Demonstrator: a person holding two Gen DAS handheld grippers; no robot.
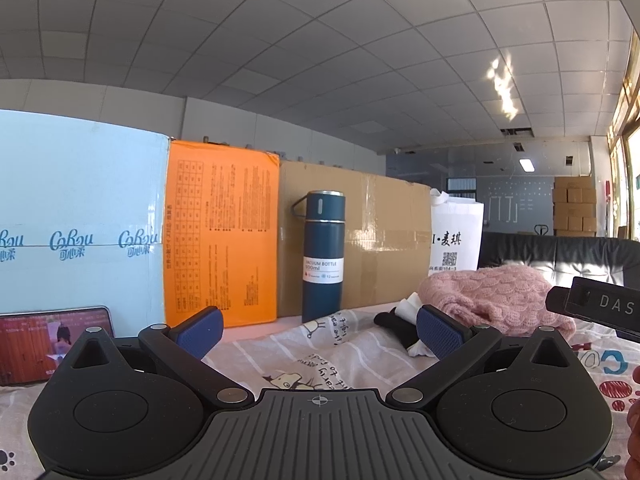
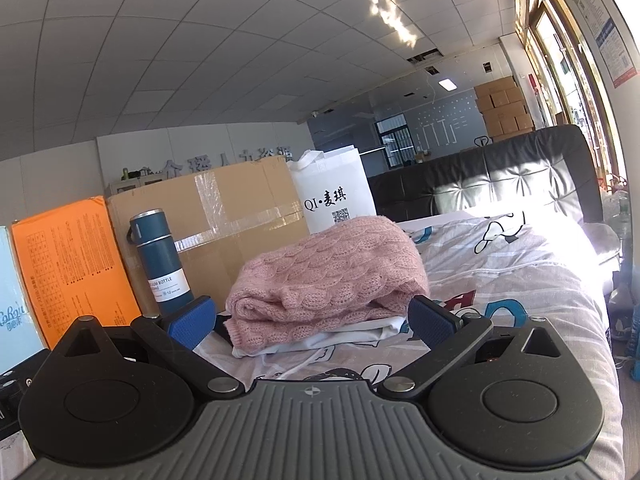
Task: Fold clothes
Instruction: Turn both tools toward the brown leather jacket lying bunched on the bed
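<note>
A folded pink knit sweater (image 2: 332,280) lies on a white garment (image 2: 352,336) on the cartoon-print bedsheet (image 2: 500,272). My right gripper (image 2: 312,320) is open and empty, its blue pads just in front of the pile. In the left wrist view the sweater (image 1: 492,296) lies to the right, with black and white clothes (image 1: 400,320) beside it. My left gripper (image 1: 318,330) is open and empty, low over the sheet (image 1: 320,360). The right gripper's body (image 1: 596,304) shows at the right edge.
A blue vacuum bottle (image 1: 323,256) stands before a brown cardboard box (image 1: 360,236), an orange box (image 1: 222,232) and a light blue box (image 1: 80,216). A white bag (image 2: 332,192) and a black headboard (image 2: 500,176) stand behind. A phone (image 1: 52,340) leans at left.
</note>
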